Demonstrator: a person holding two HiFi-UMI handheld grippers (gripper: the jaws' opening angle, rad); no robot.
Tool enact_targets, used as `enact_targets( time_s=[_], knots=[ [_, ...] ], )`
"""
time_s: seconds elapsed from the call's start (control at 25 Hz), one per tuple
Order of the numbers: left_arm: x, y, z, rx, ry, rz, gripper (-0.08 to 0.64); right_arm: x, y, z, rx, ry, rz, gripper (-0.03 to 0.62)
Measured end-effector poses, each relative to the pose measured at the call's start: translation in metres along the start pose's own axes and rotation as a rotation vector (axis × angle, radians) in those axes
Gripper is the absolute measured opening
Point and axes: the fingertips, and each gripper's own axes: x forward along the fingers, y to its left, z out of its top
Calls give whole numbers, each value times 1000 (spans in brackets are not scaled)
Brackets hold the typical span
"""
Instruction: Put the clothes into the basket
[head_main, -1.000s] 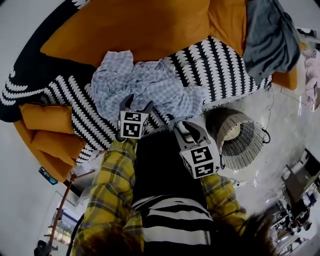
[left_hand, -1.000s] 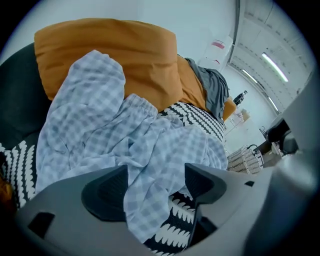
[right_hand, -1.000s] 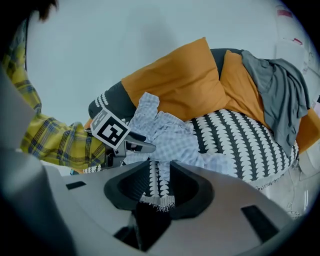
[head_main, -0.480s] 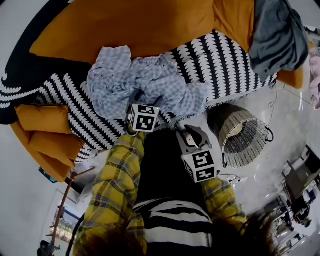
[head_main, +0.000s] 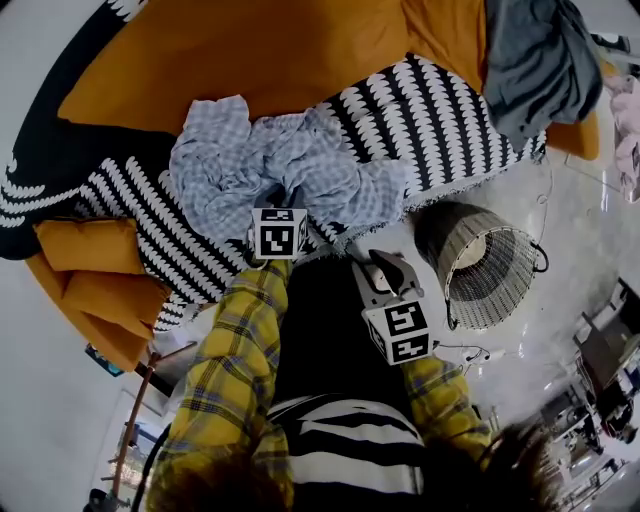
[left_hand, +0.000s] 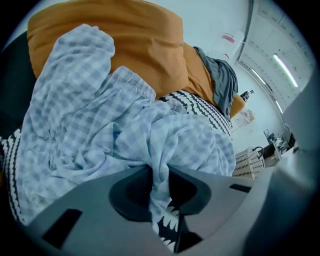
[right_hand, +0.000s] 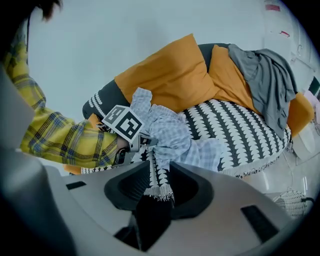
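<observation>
A light-blue checked garment (head_main: 240, 165) lies crumpled on the black-and-white patterned throw (head_main: 430, 110) of a sofa. My left gripper (head_main: 283, 197) points down into the garment's near edge. Its jaws have just been closing, and in the left gripper view a fold of the checked cloth (left_hand: 100, 115) is pinched between the left gripper's (left_hand: 161, 192) pads. My right gripper (head_main: 388, 262) hovers lower right, over the person's dark trousers, open and holding nothing. The wicker basket (head_main: 480, 265) stands on the floor to its right. In the right gripper view the garment (right_hand: 170, 130) lies ahead of the right gripper (right_hand: 157, 190).
Large orange cushions (head_main: 260, 50) back the sofa, and smaller ones (head_main: 95, 270) lie at the left. A grey garment (head_main: 535, 60) hangs over the sofa's right end. Pink clothing (head_main: 628, 140) shows at the far right edge. Pale floor (head_main: 560, 230) surrounds the basket.
The left gripper sank from just above the checked garment into its near edge, and its open jaws shut on the cloth. The right gripper drifted only slightly.
</observation>
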Motion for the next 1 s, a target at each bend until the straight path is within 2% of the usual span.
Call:
enact_targets(
  time_s=[0.2, 0.4, 0.6, 1.0],
  knots=[
    [-20, -11, 12, 60, -96, -17, 71, -3, -3, -5, 15, -44, -16, 133],
    [-56, -46, 43, 87, -198, -67, 67, -24, -18, -1, 34, -96, -27, 133],
    [-98, -95, 80, 155, -271, -134, 67, -56, -33, 6, 71, -153, -59, 133],
    [-171, -225, 112, 319, -357, -333, 67, -124, -63, -15, 184, -287, -159, 133]
  ],
)
